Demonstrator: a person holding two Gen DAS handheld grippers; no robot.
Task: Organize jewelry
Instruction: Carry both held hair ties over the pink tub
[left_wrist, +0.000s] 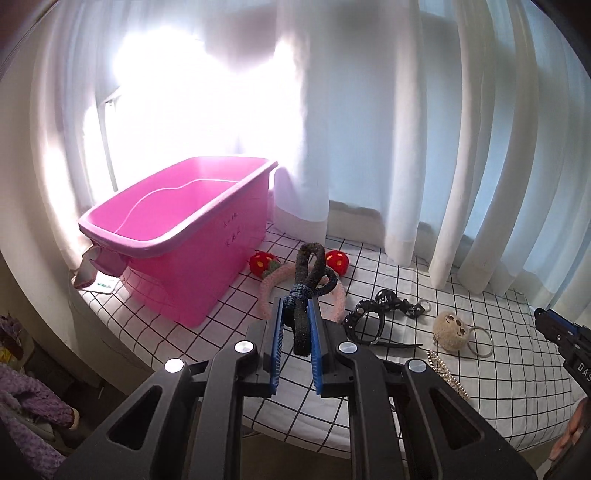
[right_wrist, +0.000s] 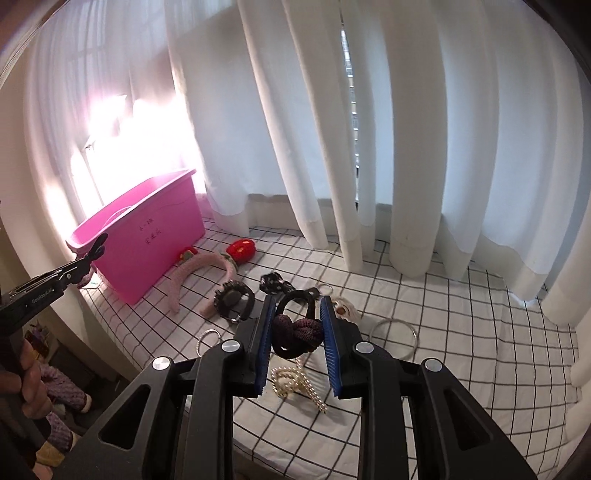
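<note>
My left gripper (left_wrist: 296, 308) is shut on a dark knotted hair tie (left_wrist: 307, 288) and holds it above the checked cloth, to the right of the pink bin (left_wrist: 192, 236). My right gripper (right_wrist: 297, 308) is shut on a dark maroon knotted hair tie (right_wrist: 297, 328) above a pearl hair clip (right_wrist: 295, 384). On the cloth lie a pink fuzzy headband with red strawberries (left_wrist: 267, 275), a black studded bracelet (left_wrist: 369, 321), a beige plush keyring (left_wrist: 452, 330) and a silver bangle (right_wrist: 393, 332). The left gripper shows in the right wrist view (right_wrist: 94, 251).
White curtains (right_wrist: 369, 147) hang behind the checked cloth (left_wrist: 498, 369). The bin (right_wrist: 144, 240) stands at the back left by the bright window. The cloth's front edge drops off at the left, with purple fabric (left_wrist: 26, 402) below.
</note>
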